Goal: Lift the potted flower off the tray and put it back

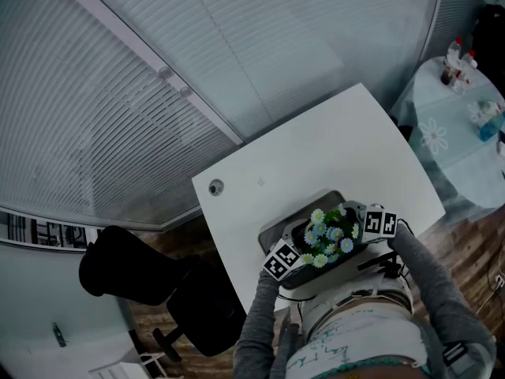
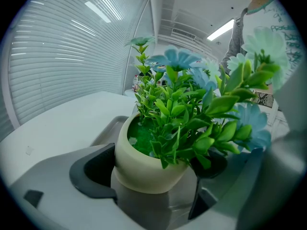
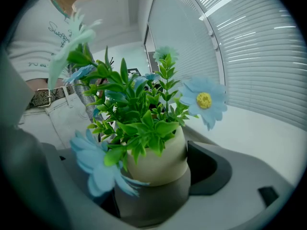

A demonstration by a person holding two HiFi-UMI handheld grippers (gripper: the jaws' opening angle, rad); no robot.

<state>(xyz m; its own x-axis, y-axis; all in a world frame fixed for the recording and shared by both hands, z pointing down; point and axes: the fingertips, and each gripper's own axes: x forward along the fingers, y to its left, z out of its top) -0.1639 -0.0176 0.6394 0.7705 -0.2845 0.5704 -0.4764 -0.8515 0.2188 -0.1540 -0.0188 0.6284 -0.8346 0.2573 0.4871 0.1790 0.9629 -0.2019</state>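
Pot (image 1: 327, 231), head view: sits over the tray (image 1: 304, 212) at the table's (image 1: 316, 148) 6 o'clock edge, with left gripper (image 1: 302, 251) at its 8 o'clock and right gripper (image 1: 359, 229) at 3; resting or raised, unclear. Left gripper view: jaws partway closed, pads pressing the pot (image 2: 144, 166); tray (image 2: 108, 128) at 10 o'clock. Right gripper view: likewise clamped on the pot (image 3: 158, 162), flower (image 3: 204, 99) at 1 o'clock.

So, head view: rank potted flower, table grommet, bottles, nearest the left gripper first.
1. Blue-flowered plant in cream pot, held in the left gripper.
2. Small round grey grommet, up-left in white table.
3. Red-capped bottles, far right on round glass table.
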